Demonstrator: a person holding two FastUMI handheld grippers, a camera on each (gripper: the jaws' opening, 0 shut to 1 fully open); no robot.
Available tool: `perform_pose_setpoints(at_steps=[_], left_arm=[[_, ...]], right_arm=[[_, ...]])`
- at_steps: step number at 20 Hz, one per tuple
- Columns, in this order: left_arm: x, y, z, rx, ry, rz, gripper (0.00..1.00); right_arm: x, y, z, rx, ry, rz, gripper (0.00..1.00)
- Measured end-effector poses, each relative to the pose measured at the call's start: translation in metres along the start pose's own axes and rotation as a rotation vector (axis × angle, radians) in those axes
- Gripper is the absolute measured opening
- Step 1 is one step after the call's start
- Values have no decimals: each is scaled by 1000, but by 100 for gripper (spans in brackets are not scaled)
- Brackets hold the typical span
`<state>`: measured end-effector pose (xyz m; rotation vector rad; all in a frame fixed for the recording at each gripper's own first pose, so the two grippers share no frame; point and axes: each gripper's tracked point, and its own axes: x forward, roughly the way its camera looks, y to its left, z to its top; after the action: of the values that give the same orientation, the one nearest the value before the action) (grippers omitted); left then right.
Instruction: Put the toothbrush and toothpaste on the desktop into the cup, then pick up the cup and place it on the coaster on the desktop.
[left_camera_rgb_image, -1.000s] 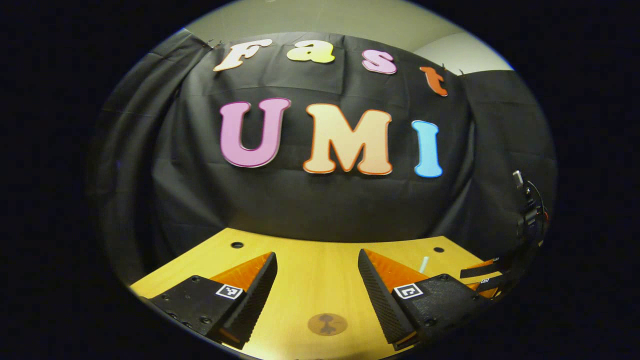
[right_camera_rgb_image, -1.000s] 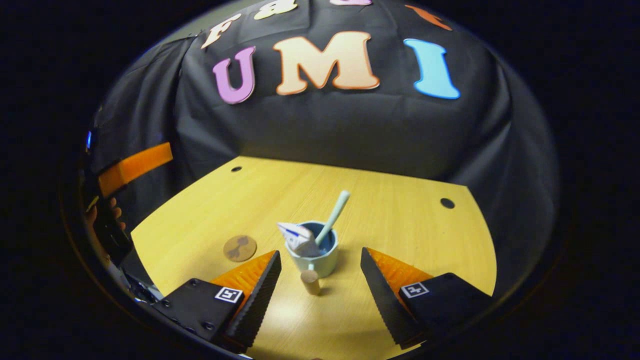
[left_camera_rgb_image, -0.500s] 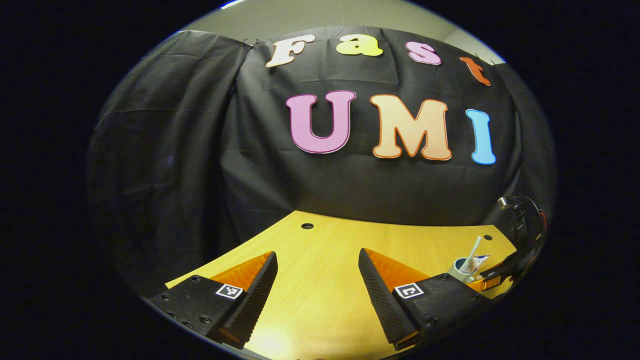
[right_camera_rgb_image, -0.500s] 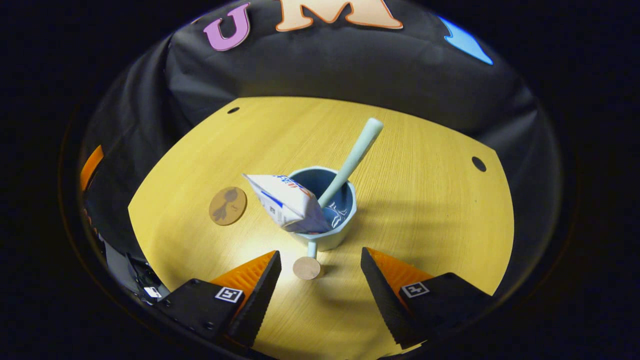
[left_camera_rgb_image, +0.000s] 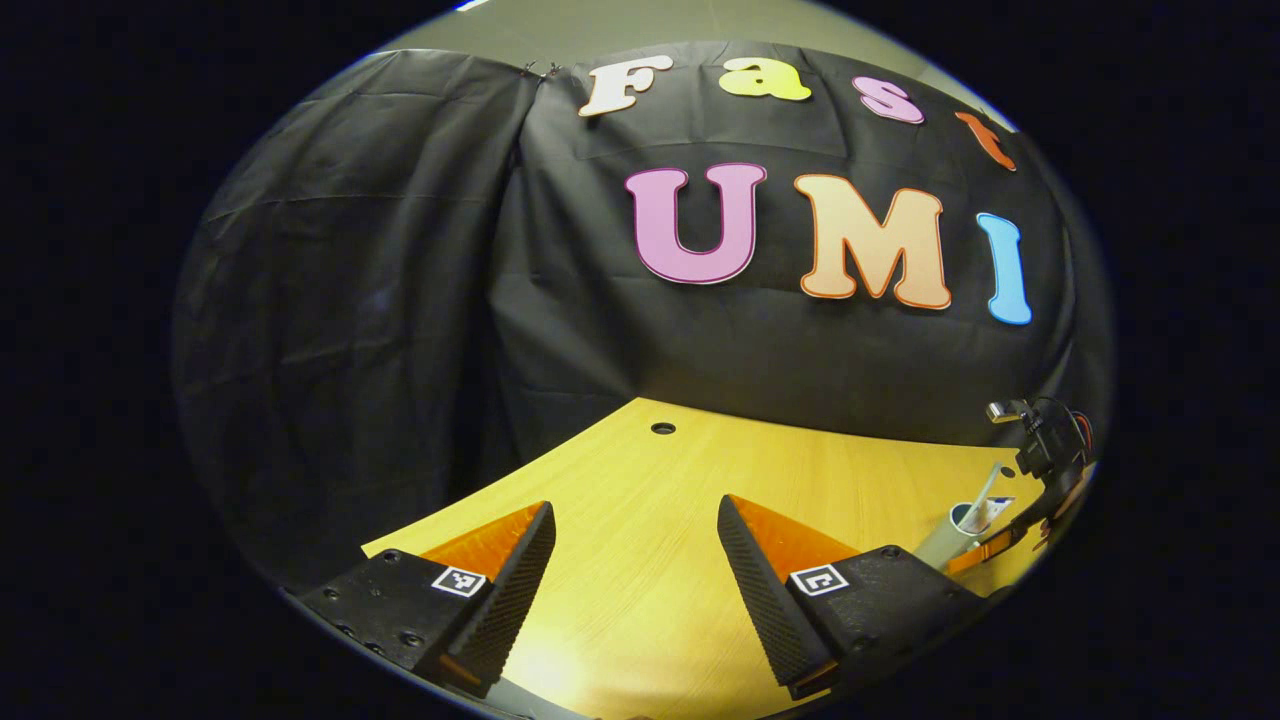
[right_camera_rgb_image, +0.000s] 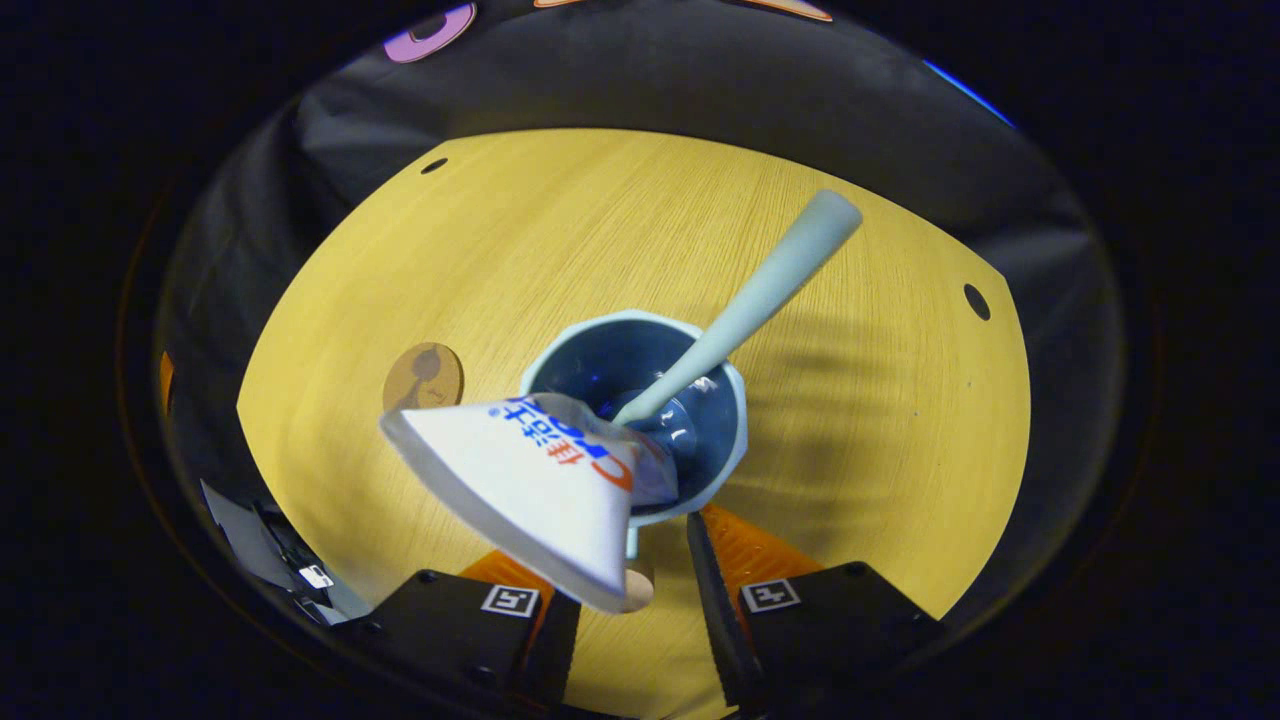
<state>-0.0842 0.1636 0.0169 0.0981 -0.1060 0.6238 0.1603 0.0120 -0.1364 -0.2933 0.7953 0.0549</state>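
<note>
Right gripper (right_camera_rgb_image: 630, 590) low over the cup (right_camera_rgb_image: 640, 415), jaws narrowed around its handle.

Toothbrush (right_camera_rgb_image: 750, 300) and toothpaste (right_camera_rgb_image: 530, 485) standing inside the cup on the desk (right_camera_rgb_image: 850, 400); contact with the handle hidden by the tube. Coaster (right_camera_rgb_image: 424, 375) just beside. Left gripper (left_camera_rgb_image: 635, 580) well apart, jaws spread, nothing between.

The left hand-held gripper (left_camera_rgb_image: 635, 570) is hovering open over the desk (left_camera_rgb_image: 640, 500), with the cup (left_camera_rgb_image: 948, 545) standing far to its right.
</note>
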Motion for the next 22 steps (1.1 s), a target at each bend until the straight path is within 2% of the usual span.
perform_pose_setpoints(at_steps=[2,5,9,16,22], left_arm=[[3,-1,1,-6,2,-3,94],[8,-2,2,-16,3,-7,94],[11,-9,0,-28,9,-23,94],[16,-9,-11,-69,40,-39,94],[17,-5,-23,-97,75,-44,94]], right_arm=[[1,-1,0,-21,24,-20,58],[3,-4,-5,-41,59,-56,45],[4,-3,-1,-33,61,-52,29],[2,-5,5,-122,44,-24,27],[4,0,17,-232,-13,62,27]])
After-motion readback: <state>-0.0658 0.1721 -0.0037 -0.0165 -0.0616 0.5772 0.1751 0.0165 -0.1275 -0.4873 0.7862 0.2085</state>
